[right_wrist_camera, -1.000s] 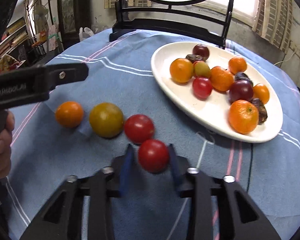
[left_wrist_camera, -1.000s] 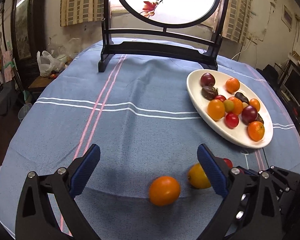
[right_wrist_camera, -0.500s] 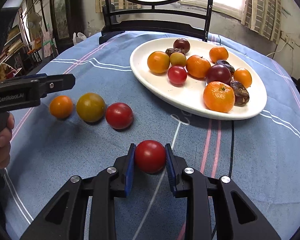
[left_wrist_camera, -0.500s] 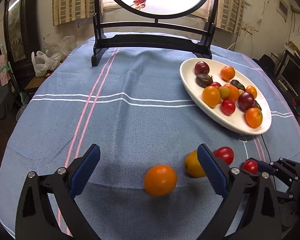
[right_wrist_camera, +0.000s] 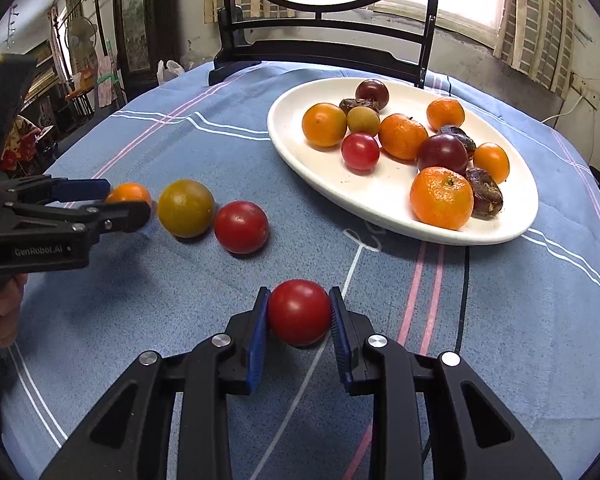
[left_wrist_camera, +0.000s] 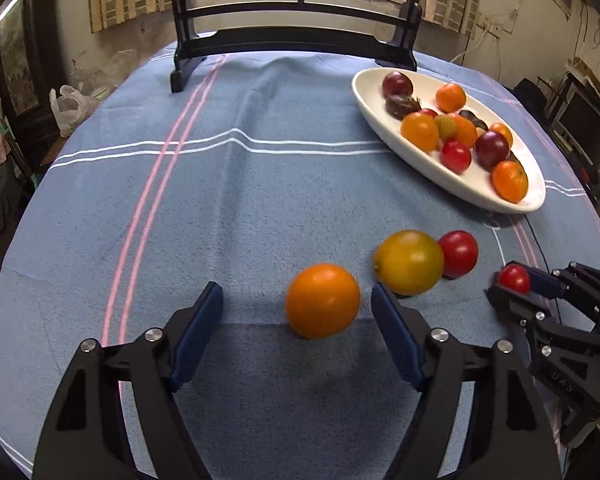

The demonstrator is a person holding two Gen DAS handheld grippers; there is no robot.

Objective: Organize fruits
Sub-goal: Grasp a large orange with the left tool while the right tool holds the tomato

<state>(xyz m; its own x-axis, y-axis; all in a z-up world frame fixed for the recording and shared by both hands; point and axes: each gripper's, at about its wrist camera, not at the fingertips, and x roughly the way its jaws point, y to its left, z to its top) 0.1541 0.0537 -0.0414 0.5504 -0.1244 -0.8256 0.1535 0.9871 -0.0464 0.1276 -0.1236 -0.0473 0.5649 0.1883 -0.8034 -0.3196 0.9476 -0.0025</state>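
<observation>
My right gripper (right_wrist_camera: 299,312) is shut on a red tomato (right_wrist_camera: 299,311), held just above the blue cloth; it also shows in the left wrist view (left_wrist_camera: 514,279). My left gripper (left_wrist_camera: 297,308) is open, its fingers on either side of an orange fruit (left_wrist_camera: 322,300) lying on the cloth. A yellow-green fruit (left_wrist_camera: 408,261) and another red tomato (left_wrist_camera: 459,253) lie just right of it. The white oval plate (right_wrist_camera: 328,184) holds several oranges, tomatoes, plums and dates.
A dark wooden stand (left_wrist_camera: 296,40) with a round painted screen stands at the table's far side. The blue striped tablecloth (left_wrist_camera: 220,184) covers the round table. A black cable (right_wrist_camera: 463,300) runs across the cloth near the plate.
My left gripper has moved forward and narrowed around the orange fruit. My right gripper, with the red tomato in it, has drawn back from the other loose fruits.
</observation>
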